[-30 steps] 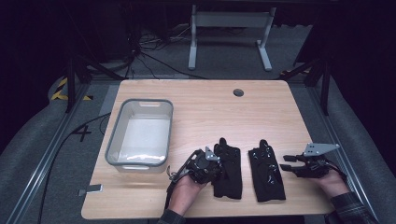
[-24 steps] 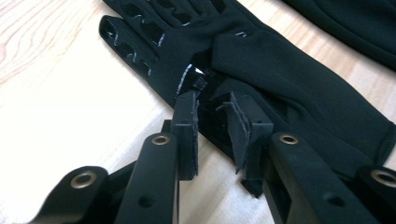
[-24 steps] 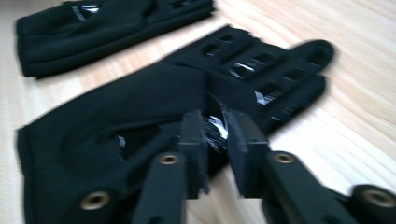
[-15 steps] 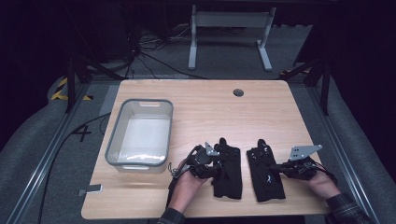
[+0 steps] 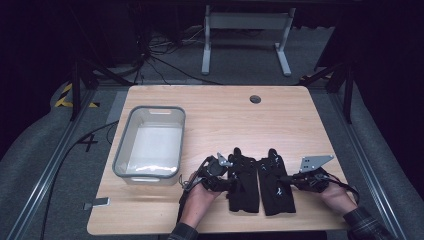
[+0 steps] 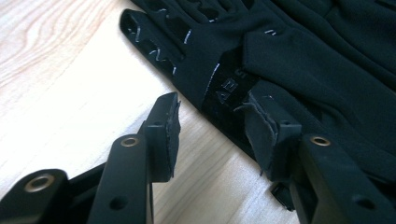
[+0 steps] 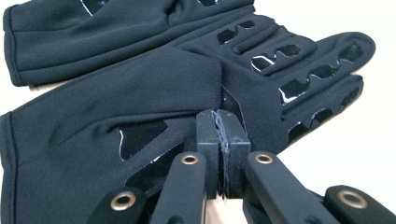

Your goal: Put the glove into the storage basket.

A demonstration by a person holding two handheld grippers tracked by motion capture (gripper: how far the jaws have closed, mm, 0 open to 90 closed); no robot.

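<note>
On the table (image 5: 210, 115), right of the clear bin (image 5: 150, 145), two black gloves lie side by side: light, limp fabric, best pinched at an edge. The right gripper (image 7: 219, 122) is pressed together against the right glove (image 5: 276, 186), whether on cloth I cannot tell. The left gripper (image 6: 217, 128), jaws just opening and spread, straddles the left glove's (image 5: 243, 182) edge

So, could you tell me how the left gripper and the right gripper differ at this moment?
The left gripper has its jaws apart, having just been opening, beside the left glove; the right gripper has its jaws pressed together at the edge of the right glove. The right carries a grey plate on top. Both rest low over the table, each in a hand.
</note>
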